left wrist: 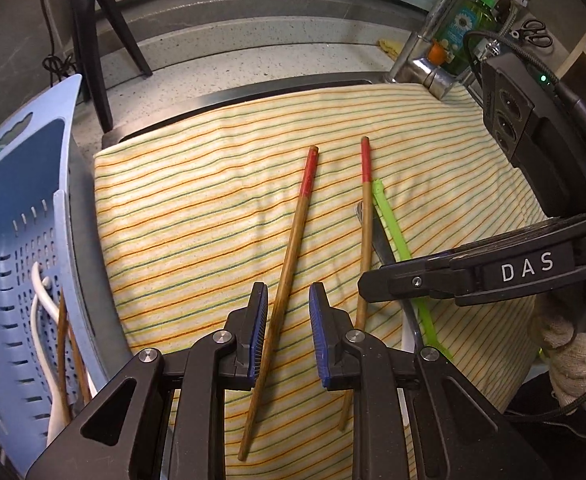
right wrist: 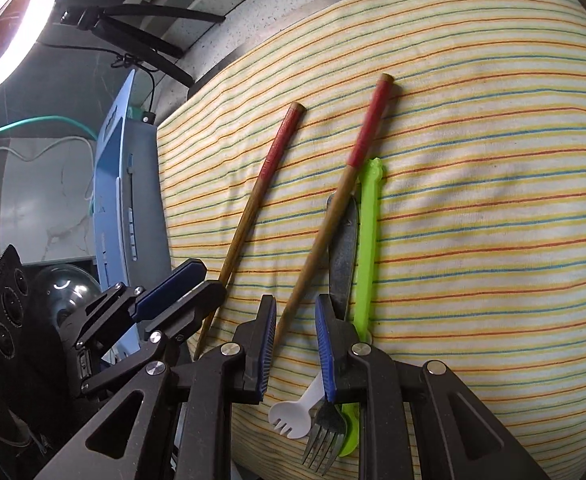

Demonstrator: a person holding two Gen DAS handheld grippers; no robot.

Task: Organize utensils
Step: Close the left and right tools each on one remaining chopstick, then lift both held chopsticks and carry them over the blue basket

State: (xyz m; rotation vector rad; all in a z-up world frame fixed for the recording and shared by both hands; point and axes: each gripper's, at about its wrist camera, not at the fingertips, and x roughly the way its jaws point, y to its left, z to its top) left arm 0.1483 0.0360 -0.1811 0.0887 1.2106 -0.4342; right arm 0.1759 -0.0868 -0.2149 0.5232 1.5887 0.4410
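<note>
Utensils [left wrist: 63, 344], seemingly chopsticks, stand in blue caddy [left wrist: 21, 240]; both grippers [left wrist: 289, 336] [right wrist: 295, 344] apart, empty.

Cloth, left half: the striped cloth [left wrist: 181, 208] is bare from its left edge to the left chopstick [left wrist: 289, 264]; open passage.
Cloth, far edge: bare stripes beyond the chopstick ends.
Left edge: a blue basket [left wrist: 25, 264] walls it off.
Far right corner: a tap [left wrist: 433, 40] stands there.
Right half: the right chopstick [right wrist: 333, 220], metal fork [right wrist: 339, 280] and green spoon [right wrist: 367, 248] lie bunched together.
</note>
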